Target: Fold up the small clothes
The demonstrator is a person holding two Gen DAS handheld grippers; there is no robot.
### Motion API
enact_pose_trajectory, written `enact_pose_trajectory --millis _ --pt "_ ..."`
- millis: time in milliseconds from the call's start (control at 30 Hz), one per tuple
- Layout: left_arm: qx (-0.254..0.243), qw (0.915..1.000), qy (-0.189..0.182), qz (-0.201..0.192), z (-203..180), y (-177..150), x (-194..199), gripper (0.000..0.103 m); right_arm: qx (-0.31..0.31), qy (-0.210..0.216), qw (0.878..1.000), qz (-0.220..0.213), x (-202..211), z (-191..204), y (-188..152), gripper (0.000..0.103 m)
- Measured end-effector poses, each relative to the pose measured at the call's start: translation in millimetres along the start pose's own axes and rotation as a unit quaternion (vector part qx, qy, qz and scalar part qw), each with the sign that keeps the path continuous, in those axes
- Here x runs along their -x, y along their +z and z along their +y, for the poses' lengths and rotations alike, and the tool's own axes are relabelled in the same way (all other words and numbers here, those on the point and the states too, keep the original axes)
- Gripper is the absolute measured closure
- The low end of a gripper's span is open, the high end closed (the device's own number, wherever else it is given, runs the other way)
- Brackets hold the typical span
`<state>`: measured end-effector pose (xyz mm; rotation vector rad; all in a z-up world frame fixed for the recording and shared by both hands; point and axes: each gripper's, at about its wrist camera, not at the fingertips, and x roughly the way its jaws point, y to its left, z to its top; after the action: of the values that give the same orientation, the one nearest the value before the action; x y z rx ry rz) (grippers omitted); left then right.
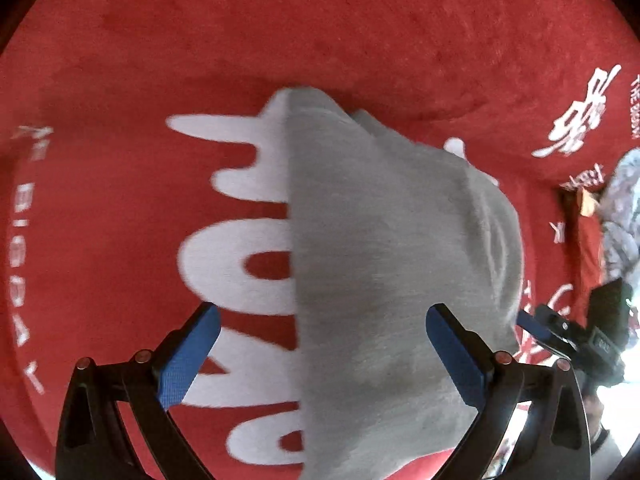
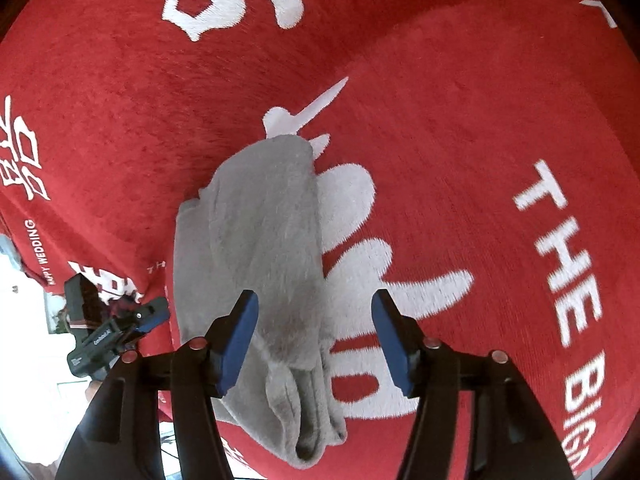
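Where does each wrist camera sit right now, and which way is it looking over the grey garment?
Left wrist view: sits on the left gripper, looking steeply down on the grey garment lying on the red cloth; its own jaws stand wide open, nothing pinched; the right gripper shows at the right edge.
Right wrist view: sits on the right gripper, looking down along the garment; jaws open, straddling its edge; the left gripper shows at left.
Shared: garment, red cloth, each other's gripper.

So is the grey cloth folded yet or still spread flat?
Folded. The grey cloth lies doubled on the red blanket, with one long straight fold edge and layered ends showing at its near end.
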<state>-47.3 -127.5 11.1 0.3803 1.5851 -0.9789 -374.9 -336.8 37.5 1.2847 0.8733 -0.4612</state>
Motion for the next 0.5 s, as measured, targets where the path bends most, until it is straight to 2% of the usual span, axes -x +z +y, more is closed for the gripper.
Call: enact_pose_trajectory --millis 67,233,333,500 --pt "-0.010 0.9999 -0.005 0.010 -4 1 -11 0.000 -0.005 0.023 1.000 0.012 -8 -4 4 0.037" --pt "-0.019 0.9978 -0.052 0.037 -16 1 -32 0.000 -0.001 0.069 0.995 0.065 -33 -8 10 0.037" --pt "-0.036 0.9969 -0.055 0.043 -24 0 -42 0.000 0.011 0.085 0.992 0.091 -48 -6 14 0.037" --pt "-0.039 0.9977 -0.044 0.035 -33 2 -50 0.000 0.031 0.109 0.989 0.098 -68 8 24 0.034"
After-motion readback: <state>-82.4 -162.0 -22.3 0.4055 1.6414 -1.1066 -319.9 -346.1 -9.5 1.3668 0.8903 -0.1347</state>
